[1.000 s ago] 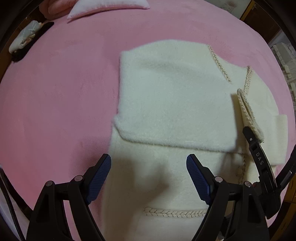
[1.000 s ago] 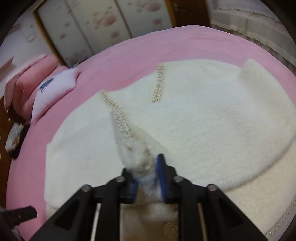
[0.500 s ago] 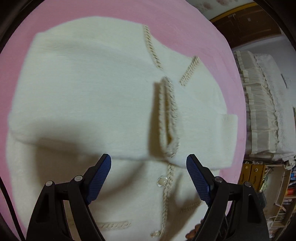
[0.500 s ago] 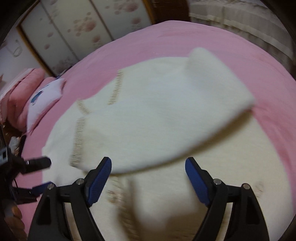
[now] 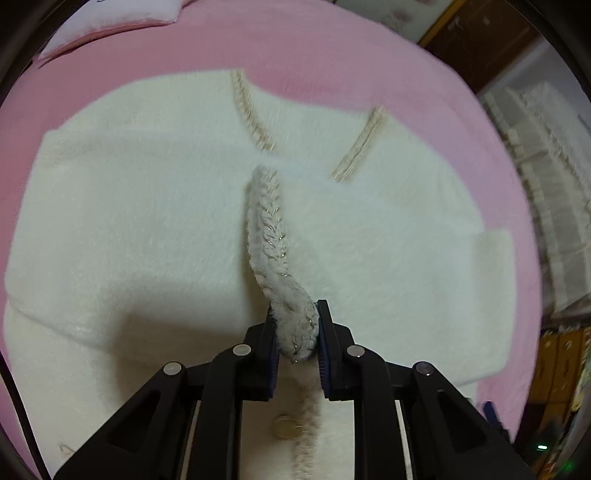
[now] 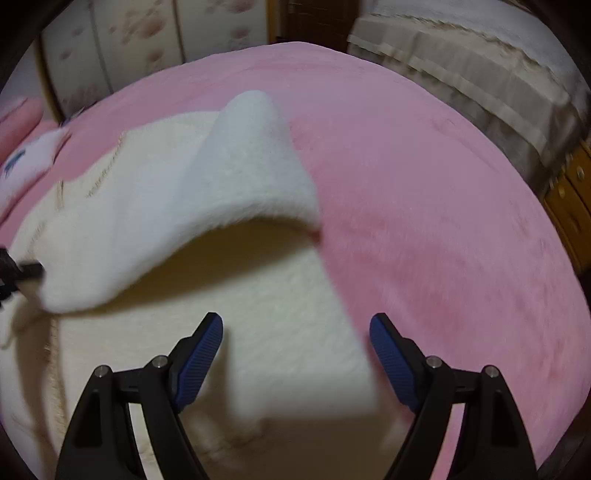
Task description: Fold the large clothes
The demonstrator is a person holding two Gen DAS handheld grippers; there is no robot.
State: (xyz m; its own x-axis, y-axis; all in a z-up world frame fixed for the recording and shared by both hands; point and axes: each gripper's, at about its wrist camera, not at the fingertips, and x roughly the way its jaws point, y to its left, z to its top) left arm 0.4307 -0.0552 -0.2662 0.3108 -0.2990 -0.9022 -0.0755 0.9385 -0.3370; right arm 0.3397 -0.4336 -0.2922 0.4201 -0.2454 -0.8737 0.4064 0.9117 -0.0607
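Cardigan [image 5: 155, 206], cream fleece w/ braided trim, lies spread on pink blanket [image 5: 314, 44], both sleeves folded in across the chest. Left gripper [image 5: 295, 332] has just been closing; its jaws now pinch the braided cuff [image 5: 271, 236] of one sleeve, cuff rising away from the pads & standing on edge ahead of them. Round metal button [image 5: 287, 431] sits on the front just behind the left fingertips, beside the braided placket. Right gripper [image 6: 297, 354] jaws wide apart, nothing betw. them; cardigan side edge lies under & between the blue pads [image 6: 201, 354], folded sleeve [image 6: 207, 206] arching ahead-left of them, bare blanket to the right. Pillow [image 5: 110, 14] far ahead-left of left gripper.
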